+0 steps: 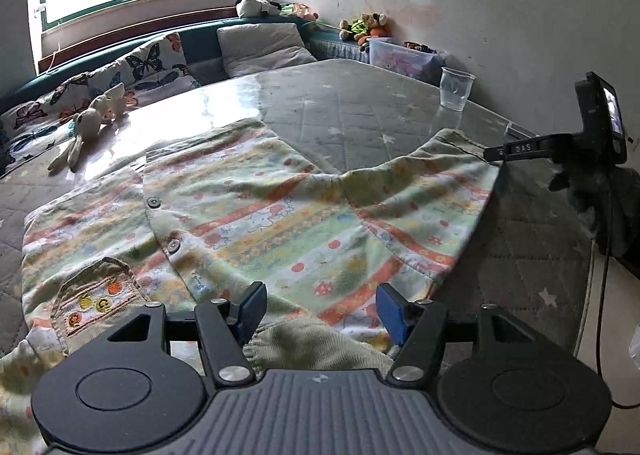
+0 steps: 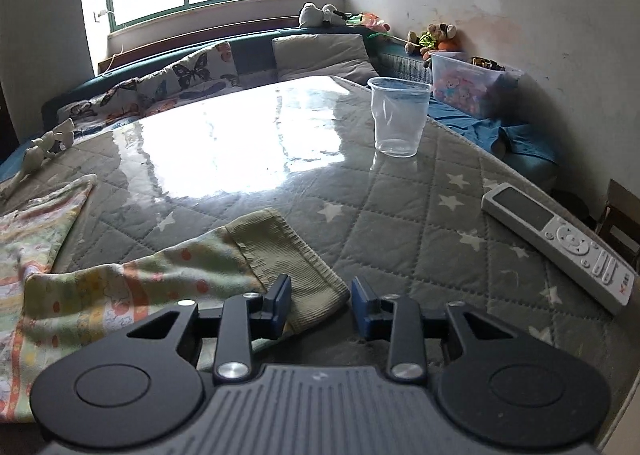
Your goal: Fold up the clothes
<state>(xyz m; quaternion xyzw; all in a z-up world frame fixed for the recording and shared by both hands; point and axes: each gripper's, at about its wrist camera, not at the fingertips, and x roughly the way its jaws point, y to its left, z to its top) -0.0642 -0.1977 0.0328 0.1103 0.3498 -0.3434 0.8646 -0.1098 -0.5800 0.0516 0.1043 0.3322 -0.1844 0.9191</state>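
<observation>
A child's patterned cardigan [image 1: 248,211] with orange and green stripes, snap buttons and a ribbed pocket lies spread on the glass-topped table [image 1: 340,107]. My left gripper [image 1: 320,311] is open, its blue pads on either side of a ribbed cuff [image 1: 316,347] at the garment's near edge. My right gripper [image 2: 320,305] is open over the other sleeve's ribbed cuff [image 2: 288,255], which lies flat between and ahead of the fingers. From the left wrist view the right gripper [image 1: 492,154] shows at that sleeve's end.
A clear plastic cup [image 2: 398,117] stands on the table beyond the sleeve. A white remote [image 2: 560,243] lies at the right edge. A small cloth toy [image 1: 88,127] sits at the far left. A bench with cushions, stuffed toys and a plastic box [image 2: 468,89] runs behind.
</observation>
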